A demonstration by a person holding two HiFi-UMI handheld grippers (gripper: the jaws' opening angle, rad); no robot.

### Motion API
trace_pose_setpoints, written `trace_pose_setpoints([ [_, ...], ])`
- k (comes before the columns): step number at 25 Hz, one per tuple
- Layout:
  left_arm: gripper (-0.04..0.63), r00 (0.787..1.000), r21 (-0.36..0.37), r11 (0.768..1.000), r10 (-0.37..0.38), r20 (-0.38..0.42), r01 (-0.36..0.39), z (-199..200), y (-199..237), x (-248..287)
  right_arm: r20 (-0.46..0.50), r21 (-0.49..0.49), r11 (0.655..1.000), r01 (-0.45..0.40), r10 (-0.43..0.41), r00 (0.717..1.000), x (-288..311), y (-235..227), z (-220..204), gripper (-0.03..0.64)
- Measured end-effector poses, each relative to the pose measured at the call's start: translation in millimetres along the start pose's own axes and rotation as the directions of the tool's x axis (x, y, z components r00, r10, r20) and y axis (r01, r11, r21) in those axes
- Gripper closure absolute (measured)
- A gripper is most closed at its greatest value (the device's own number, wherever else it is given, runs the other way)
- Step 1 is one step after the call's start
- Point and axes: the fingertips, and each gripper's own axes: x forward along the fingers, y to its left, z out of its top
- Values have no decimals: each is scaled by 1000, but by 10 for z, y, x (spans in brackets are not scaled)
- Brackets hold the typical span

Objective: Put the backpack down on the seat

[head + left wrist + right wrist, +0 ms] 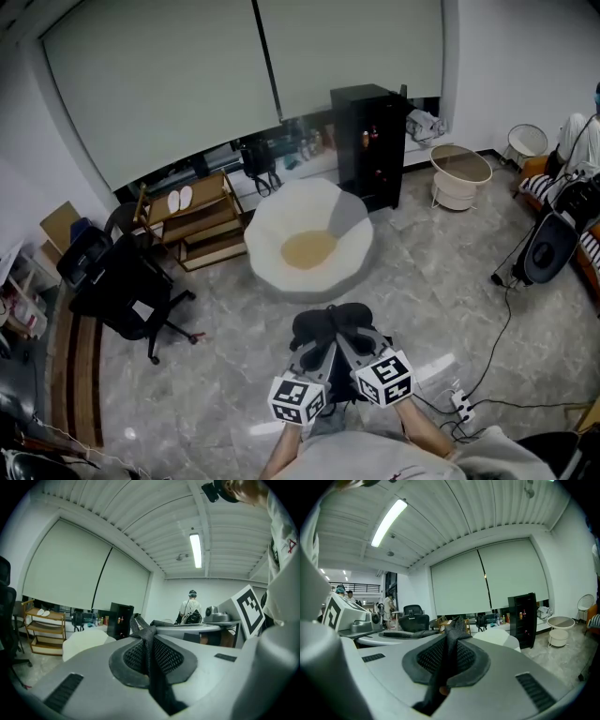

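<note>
Blinds [159,84]: two panels, both down, covering the far wall side by side.
Seat [309,239]: one, white and bowl-shaped with a tan cushion in its hollow. It stands on the floor mid-room and nothing lies on it.
Office chair [127,281]: one, black, left of the seat and well apart from it.
Cabinet [370,141]: one, black and upright, just behind the seat on the right.
Shelf [192,220]: one, wooden, behind the seat on the left.
Backpack [333,323]: one, black, hanging under the two grippers. It is on the near side of the seat, close to it but not on it.
Grippers: two, side by side over the backpack, each with one marker cube.
Left gripper [317,354]: jaws drawn narrow, pinched on a black webbing strap [150,641] that runs up between the pads.
Right gripper [356,343]: jaws likewise narrow, clamped on black webbing [451,639].
Strap count: one length in each gripper. I cannot tell whether these are one strap or two.
Slippers [179,199]: two, pale, lying together on top of the shelf.
</note>
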Motion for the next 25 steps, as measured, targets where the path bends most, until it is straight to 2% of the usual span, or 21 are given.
trace_pose_setpoints([
  [15,549,999,10,999,-31,20,31,435,1268,579,14,-12,1000,21,-21,1000,1357,-356,391,577],
  [20,549,998,31,998,-51,24,50,510,1594,688,24,-13,999,39,-38,999,1696,-412,448,577],
  [25,549,998,24,998,-59,11,59,497,1712,731,14,-5,999,49,-49,999,1819,-435,427,577],
])
